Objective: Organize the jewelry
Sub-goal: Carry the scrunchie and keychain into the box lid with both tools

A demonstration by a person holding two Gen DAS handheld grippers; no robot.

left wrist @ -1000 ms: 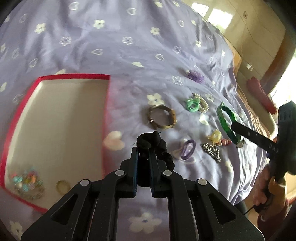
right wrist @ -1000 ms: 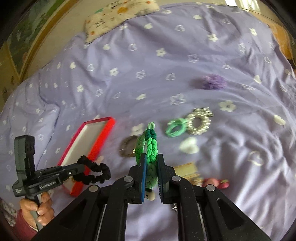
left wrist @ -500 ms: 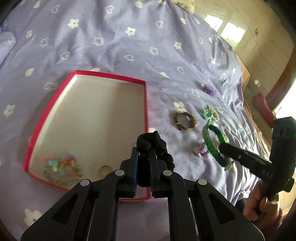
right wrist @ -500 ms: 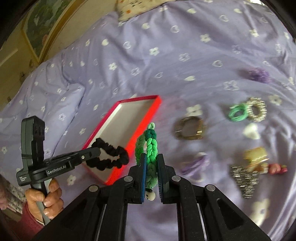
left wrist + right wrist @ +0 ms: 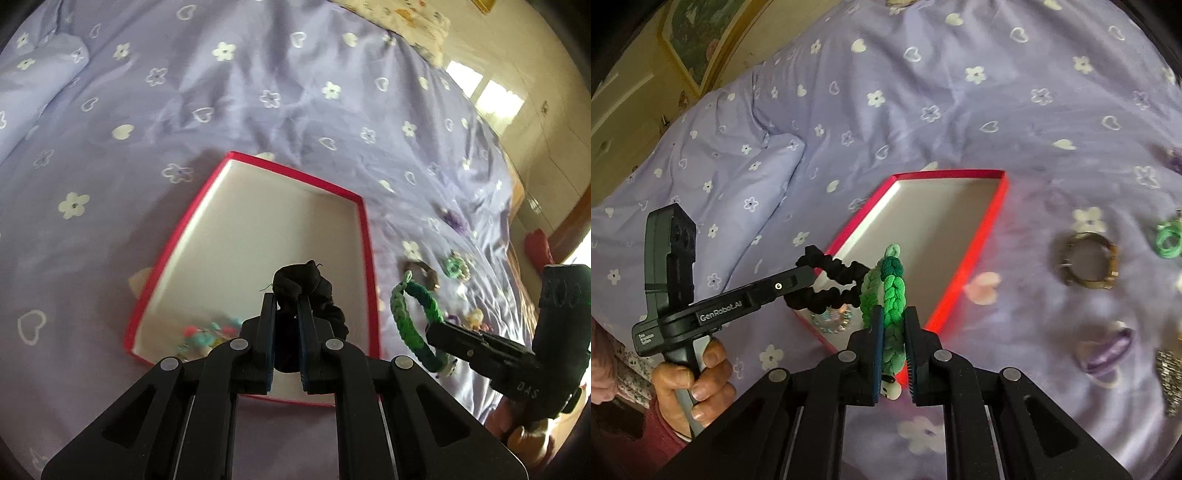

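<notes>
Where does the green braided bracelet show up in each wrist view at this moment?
Left wrist: green braided bracelet at lower right, held by the right gripper.
Right wrist: bracelet at centre, shut between that gripper's fingers.
Shared landmark: the red box just beyond it.

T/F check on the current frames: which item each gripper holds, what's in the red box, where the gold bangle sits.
1. The left gripper is shut on the black scrunchie. True.
2. The right gripper holds a purple ring. False: it is shut on the green braided bracelet.
3. The red box is empty. False: a colourful beaded piece lies at its near end.
4. The gold bangle lies on the bedspread, outside the box. True.
</notes>
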